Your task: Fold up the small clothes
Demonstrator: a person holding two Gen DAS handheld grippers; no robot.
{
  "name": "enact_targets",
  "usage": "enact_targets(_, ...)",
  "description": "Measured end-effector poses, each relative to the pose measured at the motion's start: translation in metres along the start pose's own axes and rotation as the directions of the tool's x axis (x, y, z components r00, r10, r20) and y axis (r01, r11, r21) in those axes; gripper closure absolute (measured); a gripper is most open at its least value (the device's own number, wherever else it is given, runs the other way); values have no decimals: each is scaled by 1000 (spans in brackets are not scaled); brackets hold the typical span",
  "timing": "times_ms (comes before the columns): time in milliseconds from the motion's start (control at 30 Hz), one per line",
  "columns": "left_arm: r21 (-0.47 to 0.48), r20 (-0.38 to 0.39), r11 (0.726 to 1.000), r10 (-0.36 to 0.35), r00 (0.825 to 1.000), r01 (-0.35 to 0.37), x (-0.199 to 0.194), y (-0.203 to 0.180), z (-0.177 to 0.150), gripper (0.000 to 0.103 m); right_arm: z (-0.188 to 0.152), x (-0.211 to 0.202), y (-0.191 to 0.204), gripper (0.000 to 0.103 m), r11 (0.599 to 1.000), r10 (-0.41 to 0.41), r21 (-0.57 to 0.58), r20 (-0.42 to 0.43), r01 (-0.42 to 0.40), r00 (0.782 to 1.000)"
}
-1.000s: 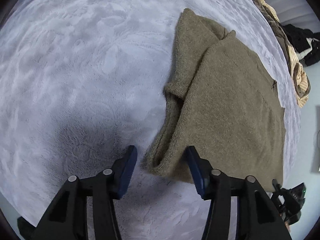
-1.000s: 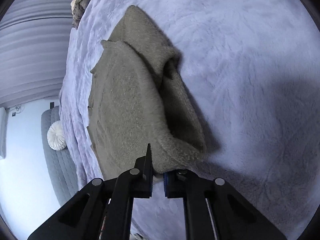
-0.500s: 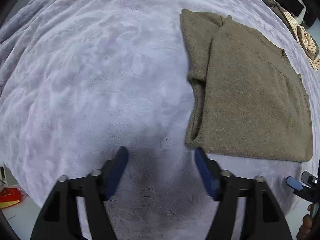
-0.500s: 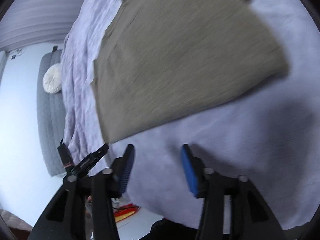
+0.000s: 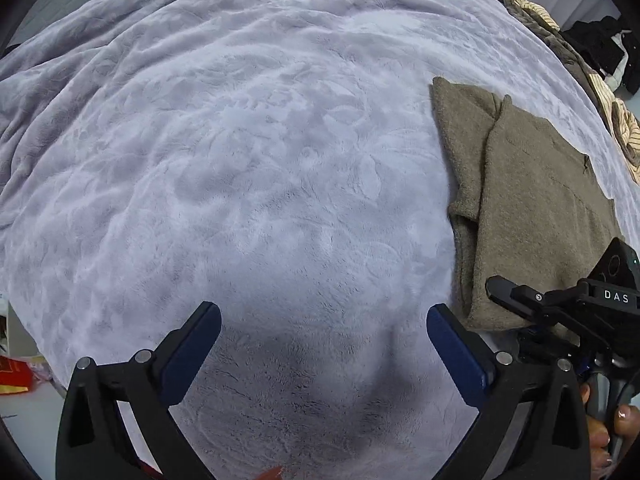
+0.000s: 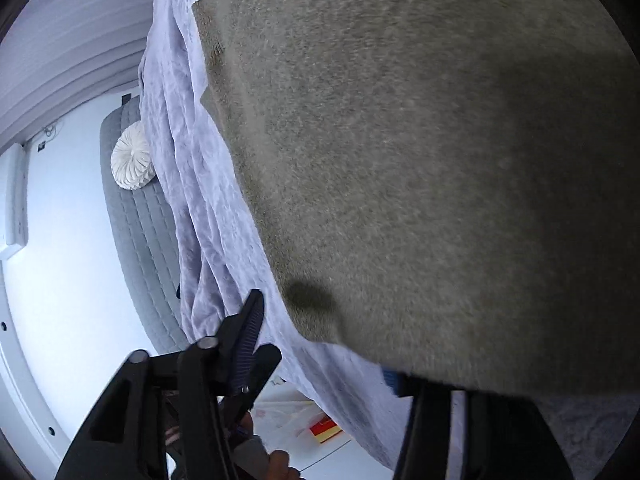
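Blanket (image 5: 248,168) on the bed: plush lilac cloth, soft nap, faint embossed leaf pattern, slight sheen. Sweater (image 5: 536,208): olive-brown knit, fuzzy and matt, coarse pile close up (image 6: 420,140). Left gripper (image 5: 324,344): matt black plastic with small bright metal rivets; fingers (image 5: 192,344) faced with dark blue, smooth pads. Cushion (image 6: 132,162): white pleated cloth. Headboard (image 6: 140,224): grey quilted cloth, matt.

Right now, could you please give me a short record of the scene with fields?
surface: lavender plush blanket
garment: olive fleece garment, folded flat, lying on the blanket
left gripper: wide open, jaws just opened, over bare blanket, nothing between
right gripper: at garment's near edge, jaws just closing, one finger hidden by it
other: clothes pile beyond garment
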State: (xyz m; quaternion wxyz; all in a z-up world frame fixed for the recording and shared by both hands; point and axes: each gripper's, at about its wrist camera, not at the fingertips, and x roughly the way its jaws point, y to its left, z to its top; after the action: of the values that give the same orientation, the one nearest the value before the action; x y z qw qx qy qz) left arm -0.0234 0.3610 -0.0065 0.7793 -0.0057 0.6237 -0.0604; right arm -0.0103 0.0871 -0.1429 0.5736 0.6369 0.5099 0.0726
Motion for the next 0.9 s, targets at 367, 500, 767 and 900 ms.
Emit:
enact_targets(367, -14, -63, 999, -52, 997, 51, 29, -12, 4, 0, -24, 21, 20, 94, 925, -321, -252, -116, 285, 940)
enact_targets(500, -14, -47, 999, -52, 998, 51, 29, -12, 3, 0, -53, 2, 57, 91, 789, -433, -502, -43, 355, 901)
enact_targets(767, -1, -22, 999, -49, 999, 49, 27, -15, 6, 0, 23, -2, 113, 91, 688, -385, -562, 254, 460, 887)
enact_targets(900, 3, -17, 999, -37, 999, 37, 25, -10, 9, 0, 50, 28, 106, 91, 709, -400, -541, 220, 453, 890)
